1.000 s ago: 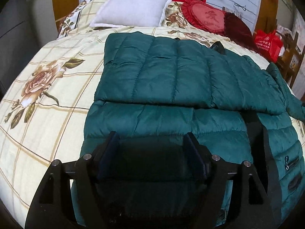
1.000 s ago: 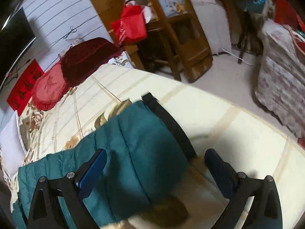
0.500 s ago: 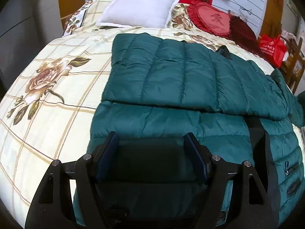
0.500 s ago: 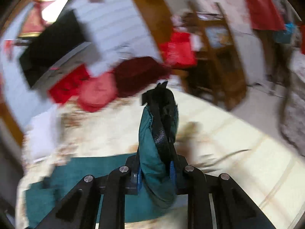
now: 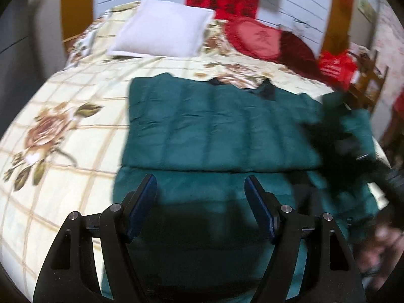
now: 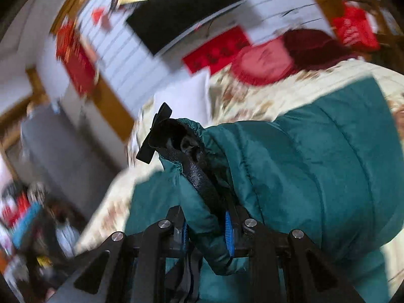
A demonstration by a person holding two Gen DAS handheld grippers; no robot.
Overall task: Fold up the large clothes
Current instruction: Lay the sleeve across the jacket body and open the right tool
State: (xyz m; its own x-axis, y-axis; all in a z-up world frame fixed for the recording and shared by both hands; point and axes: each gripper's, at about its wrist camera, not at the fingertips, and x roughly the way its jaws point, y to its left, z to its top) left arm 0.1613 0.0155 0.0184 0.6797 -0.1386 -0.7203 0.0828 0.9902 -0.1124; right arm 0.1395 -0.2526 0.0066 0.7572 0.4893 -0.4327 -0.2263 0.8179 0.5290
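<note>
A dark green quilted jacket [image 5: 214, 131] lies spread on the floral bedspread [image 5: 63, 131], one sleeve folded across its back. My left gripper [image 5: 200, 199] hangs open above the jacket's near hem, nothing between its blue pads. My right gripper [image 6: 207, 227] is shut on the cuff end of the other sleeve [image 6: 315, 156], which is lifted off the bed; the black cuff tab [image 6: 156, 136] sticks out past the fingers. In the left wrist view the right gripper [image 5: 353, 149] and the raised sleeve show as a dark blur at the right edge.
A white pillow [image 5: 164, 30] and two red cushions [image 5: 255, 38] lie at the head of the bed. A red bag [image 5: 335, 65] sits on a wooden chair at the far right. A black screen [image 6: 181, 7] hangs on the wall.
My right gripper closed on the sleeve cuff, lifted it and swung it fast across toward the jacket's body. The left gripper rose a little and stayed open.
</note>
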